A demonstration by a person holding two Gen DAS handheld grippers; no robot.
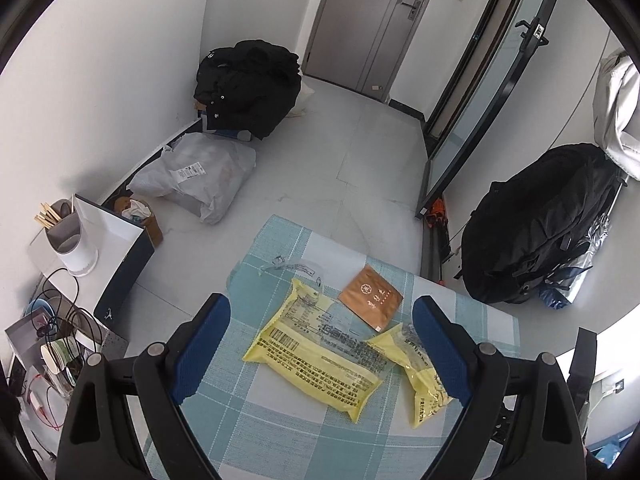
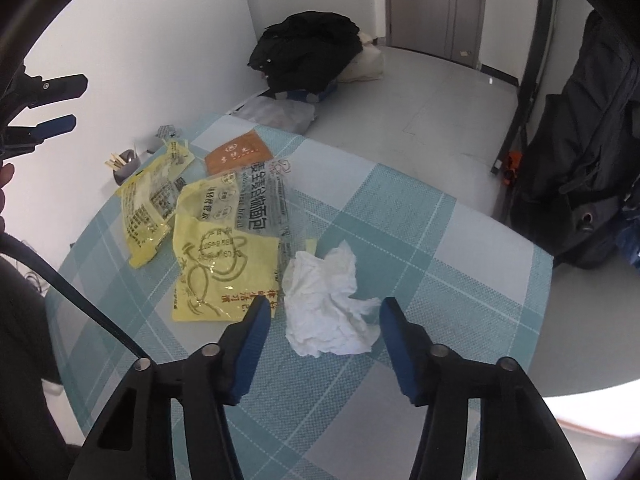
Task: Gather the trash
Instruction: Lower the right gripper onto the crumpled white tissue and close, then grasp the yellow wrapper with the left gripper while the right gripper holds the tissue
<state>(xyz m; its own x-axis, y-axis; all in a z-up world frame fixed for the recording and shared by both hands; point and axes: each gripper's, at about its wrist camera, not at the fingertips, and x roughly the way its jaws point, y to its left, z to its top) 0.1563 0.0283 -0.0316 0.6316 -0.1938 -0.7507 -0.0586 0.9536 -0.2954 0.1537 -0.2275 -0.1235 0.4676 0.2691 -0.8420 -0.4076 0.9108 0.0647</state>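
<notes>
Right wrist view shows the table [image 2: 460, 240] with its blue and white checked cloth, and all the trash is still lying on it. Nothing looks picked up yet, so I think the job is just at the start. Biggest is the long yellow wrapper [image 1: 316, 356] in the middle of the table. Next is the torn yellow bread bag [image 2: 224, 248], just beside it and touching it. Then comes the crumpled white tissue [image 2: 328, 308] near the edge closest to the person. Smallest is the flat brown packet [image 1: 370, 300] toward the far edge. The right gripper [image 2: 325, 312] is wide open with the tissue between its fingers, holding nothing. The left gripper [image 1: 322, 312] is wide open too, up above the long wrapper. I cannot see a bin for the trash
</notes>
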